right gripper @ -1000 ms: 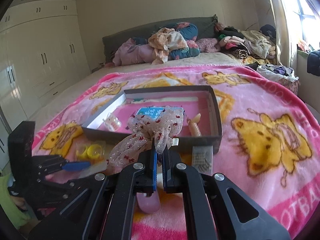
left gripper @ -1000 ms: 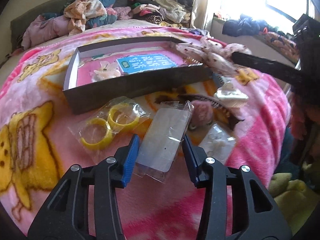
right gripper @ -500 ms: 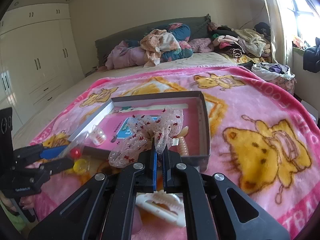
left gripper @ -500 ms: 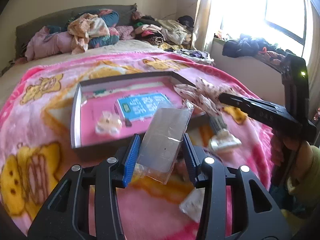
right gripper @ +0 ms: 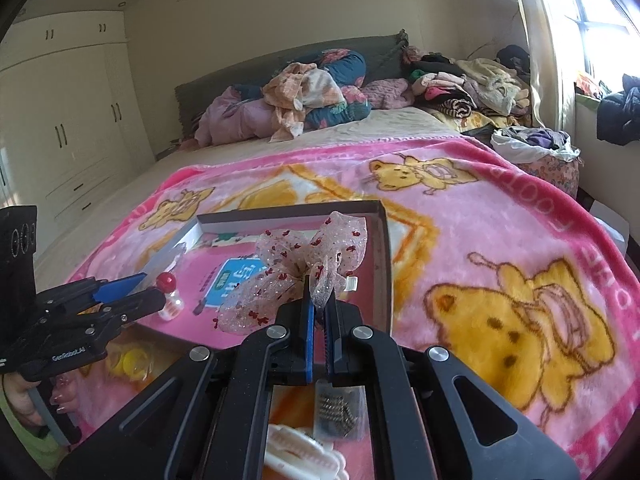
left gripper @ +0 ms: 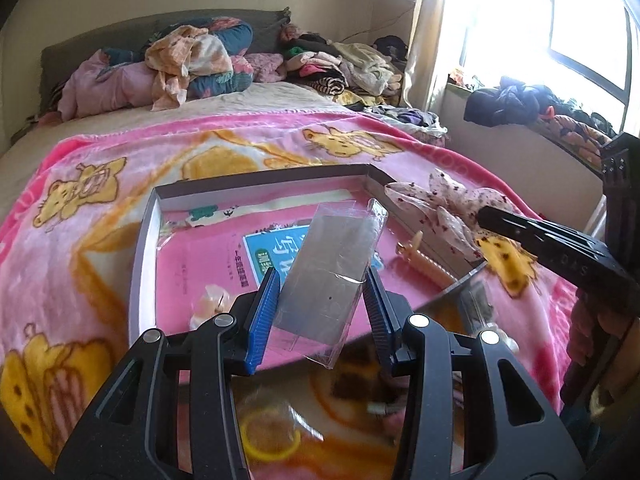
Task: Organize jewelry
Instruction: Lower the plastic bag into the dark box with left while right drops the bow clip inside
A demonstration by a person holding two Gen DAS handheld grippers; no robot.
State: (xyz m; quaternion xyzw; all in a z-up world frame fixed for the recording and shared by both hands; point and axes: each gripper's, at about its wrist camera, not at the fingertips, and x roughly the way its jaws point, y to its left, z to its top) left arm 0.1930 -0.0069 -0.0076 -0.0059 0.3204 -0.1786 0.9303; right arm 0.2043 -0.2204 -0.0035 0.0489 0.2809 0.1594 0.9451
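My left gripper (left gripper: 320,304) is shut on a clear plastic packet with a grey card (left gripper: 332,276) and holds it over the near edge of the grey box (left gripper: 140,240). My right gripper (right gripper: 319,320) is shut on a sheer pink bow with red dots (right gripper: 308,272), held above the box's right wall (right gripper: 382,264); the bow also shows in the left wrist view (left gripper: 436,212). Inside the box lie a blue card (left gripper: 272,252), a beige hair clip (left gripper: 424,264) and a small red-topped trinket (right gripper: 170,296).
The box sits on a pink bear blanket (right gripper: 500,280) on a bed. In front of the box lie yellow rings in a bag (left gripper: 272,436), a white claw clip (right gripper: 304,456) and a packet of pins (right gripper: 336,408). Clothes are piled at the headboard (left gripper: 180,64).
Both grippers have risen and moved forward over the box with their items. The packet was lifted off the blanket; the bow now hangs over the box's right side.
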